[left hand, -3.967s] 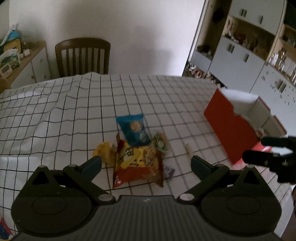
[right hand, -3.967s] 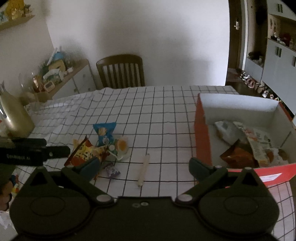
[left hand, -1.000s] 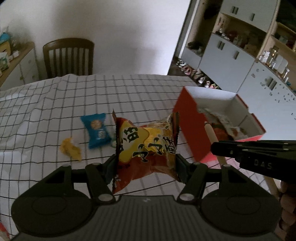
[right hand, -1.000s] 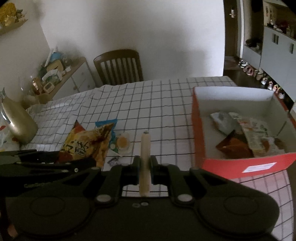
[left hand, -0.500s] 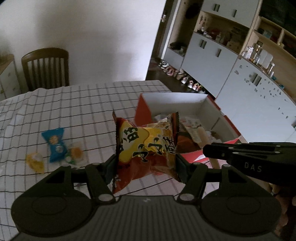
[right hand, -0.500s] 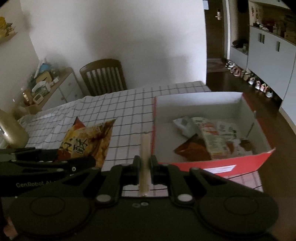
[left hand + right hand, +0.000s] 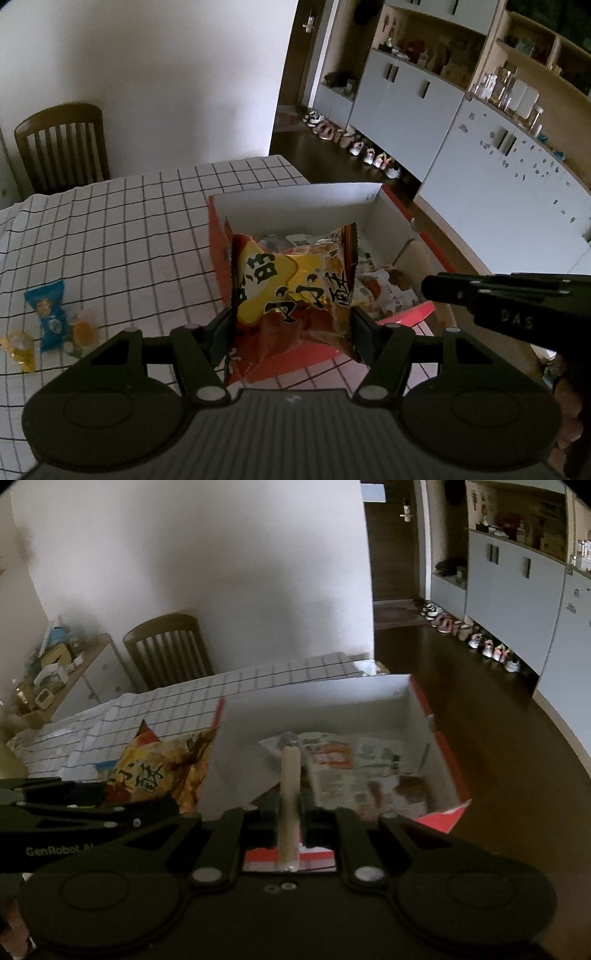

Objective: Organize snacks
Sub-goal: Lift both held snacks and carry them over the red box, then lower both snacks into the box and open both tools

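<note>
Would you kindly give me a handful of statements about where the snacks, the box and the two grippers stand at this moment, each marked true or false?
1. The left gripper clamps the orange-yellow snack bag. True.
2. The right gripper is open and holds nothing. False: it is shut on a pale stick snack.
3. The red box is empty. False: several packets lie in it.
4. A blue candy packet lies on the checked tablecloth. True.
5. A wooden chair stands behind the table. True.

wooden chair [image 7: 61,144], shoes [image 7: 351,142], grey cupboards [image 7: 406,96]
</note>
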A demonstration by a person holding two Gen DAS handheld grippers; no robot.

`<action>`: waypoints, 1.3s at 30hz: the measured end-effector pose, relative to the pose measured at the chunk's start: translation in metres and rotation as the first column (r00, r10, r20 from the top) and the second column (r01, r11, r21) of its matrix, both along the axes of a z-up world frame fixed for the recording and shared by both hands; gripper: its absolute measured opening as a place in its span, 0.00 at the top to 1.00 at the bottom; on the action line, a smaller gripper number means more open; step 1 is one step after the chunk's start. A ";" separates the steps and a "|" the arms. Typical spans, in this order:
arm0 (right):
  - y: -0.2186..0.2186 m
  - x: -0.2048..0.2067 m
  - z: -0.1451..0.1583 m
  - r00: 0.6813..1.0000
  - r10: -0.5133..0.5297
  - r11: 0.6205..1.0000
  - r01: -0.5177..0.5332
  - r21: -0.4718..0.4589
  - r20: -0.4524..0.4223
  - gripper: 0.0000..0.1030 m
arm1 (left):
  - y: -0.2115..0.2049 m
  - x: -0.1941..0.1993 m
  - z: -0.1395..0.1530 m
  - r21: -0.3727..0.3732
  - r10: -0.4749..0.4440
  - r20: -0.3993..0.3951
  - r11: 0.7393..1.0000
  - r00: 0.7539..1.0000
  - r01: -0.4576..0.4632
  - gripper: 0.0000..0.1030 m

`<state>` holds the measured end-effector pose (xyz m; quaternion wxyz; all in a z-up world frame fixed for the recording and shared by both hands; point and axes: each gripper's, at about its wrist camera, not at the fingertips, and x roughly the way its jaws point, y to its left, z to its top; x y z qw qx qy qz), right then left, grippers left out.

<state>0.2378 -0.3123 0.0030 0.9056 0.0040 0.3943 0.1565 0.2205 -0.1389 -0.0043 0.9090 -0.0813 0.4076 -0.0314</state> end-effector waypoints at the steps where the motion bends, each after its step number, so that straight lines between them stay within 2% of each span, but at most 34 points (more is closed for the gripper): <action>1: -0.005 0.004 -0.001 1.000 -0.005 1.000 0.005 -0.001 0.001 0.91 | -0.005 0.006 -0.002 0.003 0.000 -0.004 1.000 1.000 0.000 0.37; 10: -0.038 0.046 -0.014 0.999 -0.034 0.999 0.034 -0.009 -0.005 0.91 | -0.027 0.057 -0.019 0.033 0.036 -0.046 0.999 0.998 -0.034 0.37; 18: -0.046 0.085 -0.032 0.999 -0.025 1.000 0.025 -0.013 -0.044 0.91 | -0.036 0.095 -0.038 0.029 0.069 -0.085 0.997 0.994 -0.067 0.36; 23: -0.043 0.106 -0.046 0.997 -0.003 1.000 0.001 -0.031 -0.071 0.91 | -0.041 0.114 -0.051 0.057 0.086 -0.112 0.995 0.990 -0.080 0.36; 28: -0.042 0.120 -0.059 0.993 0.038 0.999 -0.041 -0.022 -0.115 0.91 | -0.050 0.129 -0.063 0.101 0.080 -0.142 0.993 0.987 -0.066 0.36; 32: -0.038 0.129 -0.072 0.989 0.048 0.998 -0.055 -0.042 -0.142 0.91 | -0.053 0.140 -0.072 0.102 0.083 -0.165 0.993 0.983 -0.067 0.36; 39: -0.040 0.126 -0.086 0.981 0.063 0.996 -0.075 -0.057 -0.183 0.91 | -0.062 0.139 -0.075 0.170 0.052 -0.146 0.985 0.988 -0.027 0.36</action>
